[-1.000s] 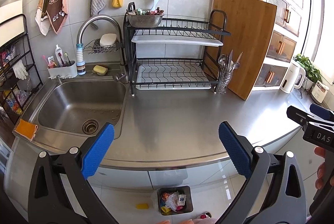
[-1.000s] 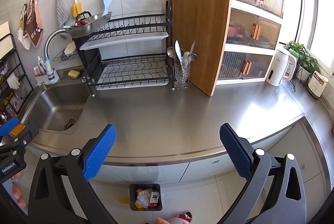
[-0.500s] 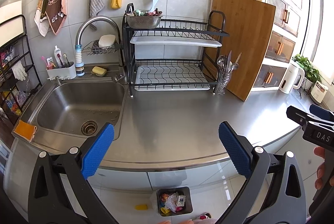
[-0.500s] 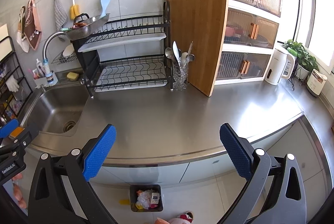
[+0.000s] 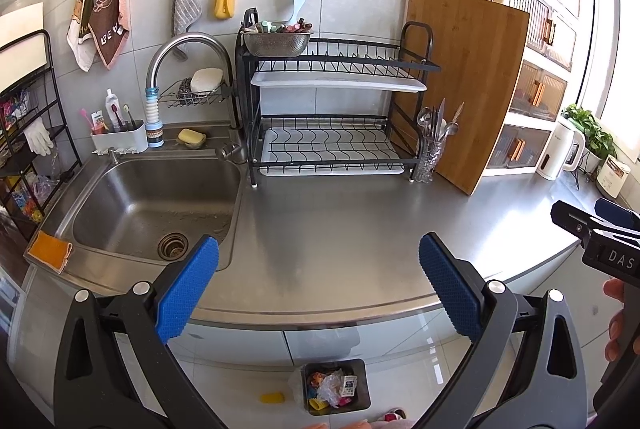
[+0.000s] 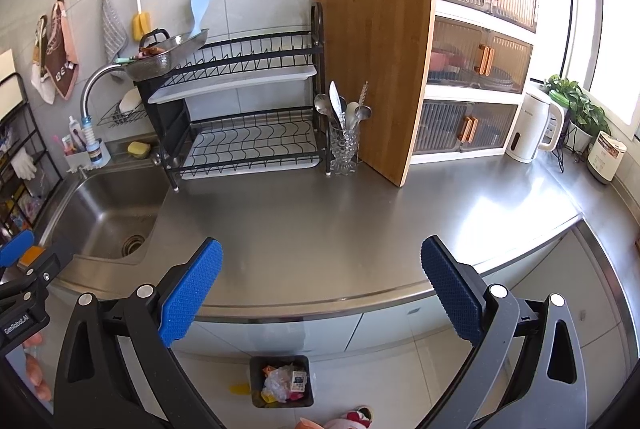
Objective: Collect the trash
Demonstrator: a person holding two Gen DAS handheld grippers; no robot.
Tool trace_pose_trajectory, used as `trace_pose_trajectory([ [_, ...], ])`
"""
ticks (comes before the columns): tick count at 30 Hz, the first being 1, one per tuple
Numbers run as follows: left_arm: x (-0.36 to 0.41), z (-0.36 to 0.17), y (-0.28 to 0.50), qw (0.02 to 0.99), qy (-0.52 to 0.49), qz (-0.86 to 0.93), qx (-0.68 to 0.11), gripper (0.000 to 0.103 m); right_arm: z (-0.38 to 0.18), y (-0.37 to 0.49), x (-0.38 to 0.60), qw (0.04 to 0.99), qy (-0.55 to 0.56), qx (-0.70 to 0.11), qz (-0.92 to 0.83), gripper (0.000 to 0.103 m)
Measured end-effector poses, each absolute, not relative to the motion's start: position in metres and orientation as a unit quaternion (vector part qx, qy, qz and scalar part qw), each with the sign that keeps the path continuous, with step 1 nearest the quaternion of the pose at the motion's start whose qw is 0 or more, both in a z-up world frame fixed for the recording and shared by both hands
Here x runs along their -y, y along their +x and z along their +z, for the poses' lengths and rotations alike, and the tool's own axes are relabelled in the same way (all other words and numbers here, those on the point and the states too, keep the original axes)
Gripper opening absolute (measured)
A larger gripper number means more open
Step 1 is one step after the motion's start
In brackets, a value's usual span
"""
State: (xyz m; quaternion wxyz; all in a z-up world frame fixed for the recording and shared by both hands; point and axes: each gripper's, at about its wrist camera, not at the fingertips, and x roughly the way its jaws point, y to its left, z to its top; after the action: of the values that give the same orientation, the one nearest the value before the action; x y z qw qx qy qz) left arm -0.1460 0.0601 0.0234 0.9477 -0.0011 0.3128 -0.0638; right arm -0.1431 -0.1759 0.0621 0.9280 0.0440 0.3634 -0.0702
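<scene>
Both the left tongs (image 5: pixel 319 283) and the right tongs (image 6: pixel 321 285) gape wide and empty above the bare steel desk (image 6: pixel 360 213). On the floor below, a dark bin (image 6: pixel 281 381) holds crumpled wrappers; one yellow scrap (image 6: pixel 240 389) lies just beside it. It looks light and limp, so I would pinch its edge. A colander (image 5: pixel 278 39) on the rack holds small bits.

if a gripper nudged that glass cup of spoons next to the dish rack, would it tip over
Probably fairly easily. The glass cup looks narrow and stands on a small foot, with long utensils rising well above its rim, so it seems top-heavy. The steel counter looks smooth, so it might slide first. Being glass, it may break if it falls.
</scene>
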Motion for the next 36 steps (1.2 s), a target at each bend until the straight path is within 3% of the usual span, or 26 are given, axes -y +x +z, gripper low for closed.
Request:
trace_pose_trajectory([
  [36, -0.0618, 0.0222, -0.1464, 0.945, -0.007, -0.065, -0.320, 0.095, 0.0563, -0.1414, 0.1797, 0.926, 0.056, -0.368, -0.065, 0.100],
])
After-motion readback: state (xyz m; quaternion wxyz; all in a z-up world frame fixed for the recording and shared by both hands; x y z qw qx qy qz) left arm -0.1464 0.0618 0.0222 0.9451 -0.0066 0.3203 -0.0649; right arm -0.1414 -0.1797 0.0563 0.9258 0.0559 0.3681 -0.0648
